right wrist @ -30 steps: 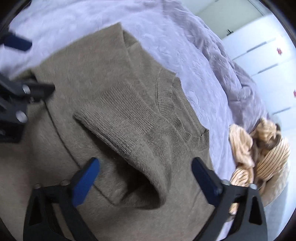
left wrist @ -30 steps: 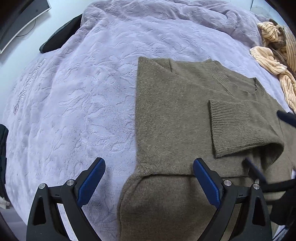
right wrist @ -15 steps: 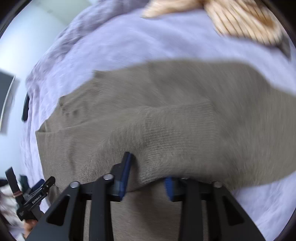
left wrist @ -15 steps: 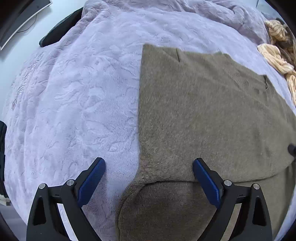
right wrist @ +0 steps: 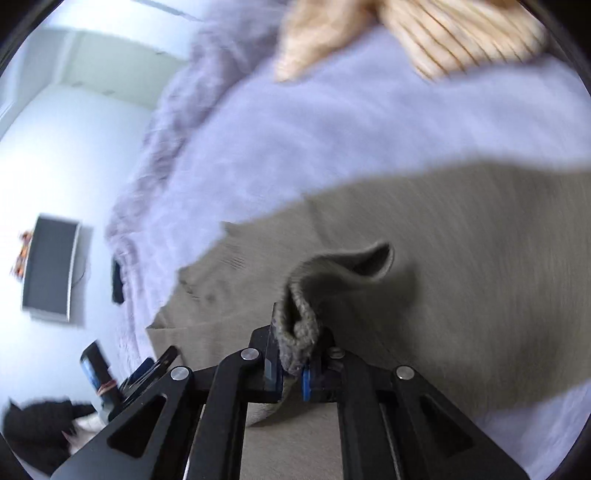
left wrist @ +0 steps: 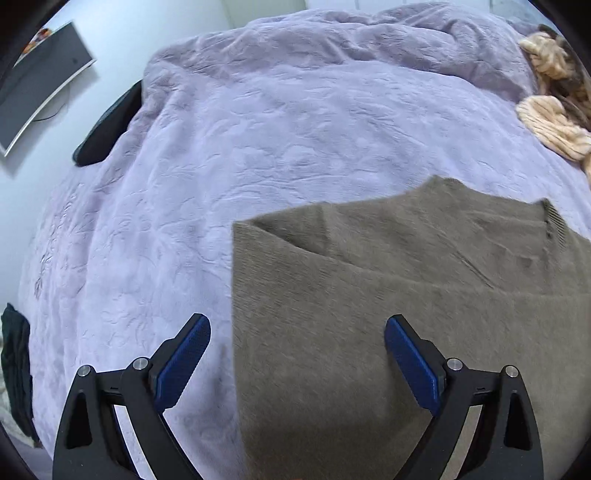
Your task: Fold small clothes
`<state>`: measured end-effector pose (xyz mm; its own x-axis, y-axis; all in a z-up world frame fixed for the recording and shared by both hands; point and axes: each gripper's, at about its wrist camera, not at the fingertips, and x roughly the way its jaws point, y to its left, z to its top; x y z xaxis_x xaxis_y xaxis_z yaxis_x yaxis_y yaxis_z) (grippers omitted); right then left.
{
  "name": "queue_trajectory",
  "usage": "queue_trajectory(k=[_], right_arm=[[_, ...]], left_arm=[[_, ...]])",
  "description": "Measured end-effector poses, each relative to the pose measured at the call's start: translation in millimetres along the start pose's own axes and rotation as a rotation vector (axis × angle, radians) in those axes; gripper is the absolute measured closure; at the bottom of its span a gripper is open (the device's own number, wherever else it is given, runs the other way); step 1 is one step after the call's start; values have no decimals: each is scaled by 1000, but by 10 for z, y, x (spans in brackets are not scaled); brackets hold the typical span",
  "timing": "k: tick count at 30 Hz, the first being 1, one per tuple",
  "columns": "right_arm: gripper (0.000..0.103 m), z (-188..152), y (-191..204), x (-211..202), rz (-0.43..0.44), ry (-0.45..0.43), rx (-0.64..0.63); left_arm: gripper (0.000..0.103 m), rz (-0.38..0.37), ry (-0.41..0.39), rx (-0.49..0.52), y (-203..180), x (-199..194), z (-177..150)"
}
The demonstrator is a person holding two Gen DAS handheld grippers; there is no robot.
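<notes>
1. No brand, label or readable writing is showing on any garment or tool; the small orange marks beside the wall screen [left wrist: 40, 85] are too blurred to read.
2. One olive-brown knitted sweater [left wrist: 388, 314] is lying on the bed, spread over a lavender embossed blanket [left wrist: 258, 147], with its ribbed neckline showing at the right in the left wrist view.
3. The left gripper [left wrist: 297, 363] is hovering over the sweater's left edge with its jaws spread wide: one blue pad is sitting over the blanket and the other over the sweater, and nothing is being held between them.
4. The right gripper [right wrist: 291, 365] is showing its jaws pressed together, pinching a ribbed fold of the sweater [right wrist: 461, 277]; the knit is bunching up between the pads and pulling into a raised pucker just ahead of them.
5. One heap of cream and tan striped clothes [left wrist: 554, 103] is lying at the far right of the bed, well apart from the sweater; in the right wrist view it is appearing blurred at the top [right wrist: 424, 33].
6. A dark object [left wrist: 107, 129] is sitting at the blanket's left edge, and a dark cloth [left wrist: 16, 369] is hanging at the lower left.
7. Part of the left gripper [right wrist: 122, 376] is visible at the lower left of the right wrist view, beside the sweater's corner.
</notes>
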<state>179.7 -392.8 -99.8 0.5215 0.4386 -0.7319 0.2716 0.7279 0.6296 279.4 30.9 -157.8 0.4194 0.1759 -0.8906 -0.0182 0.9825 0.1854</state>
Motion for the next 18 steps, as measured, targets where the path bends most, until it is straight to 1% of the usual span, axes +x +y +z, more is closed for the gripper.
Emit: queue_trajectory(k=[2,3,5,7,8,10,11,13,14,16,18], right_arm=[[95,90,51,-72,-24,-15,-72],[95,121,-4,-44,-47,-8,-70],[95,132,-194,51,-79,19,-28],[92,65,-470,171,-128,80,32],[91,15,-562,213,-139,101,56],[91,-67,-697,191,-102,100,115],[88,-92,-736,140,-95,92,142],[84,-117,-724,80,-102,90,155],[80,-134,-702,52,-110,92,154],[68,-191,-666,-49,-130,102,139],[42,-267,-576,-104,-150,113,121]], left_arm=[[7,13,20,-35,121,144,43],[7,12,31,-48,181,185,29],[7,-12,45,-67,251,211,4],[7,-20,56,-63,278,198,-22],[7,-23,61,-54,277,186,-24],[7,-36,73,-40,257,141,-55],[7,-48,80,-36,255,114,-72],[7,-80,94,-33,252,22,-150],[7,-101,100,-28,240,-34,-189],[7,-138,108,-13,193,-151,-266],[7,-171,124,12,97,-295,-383]])
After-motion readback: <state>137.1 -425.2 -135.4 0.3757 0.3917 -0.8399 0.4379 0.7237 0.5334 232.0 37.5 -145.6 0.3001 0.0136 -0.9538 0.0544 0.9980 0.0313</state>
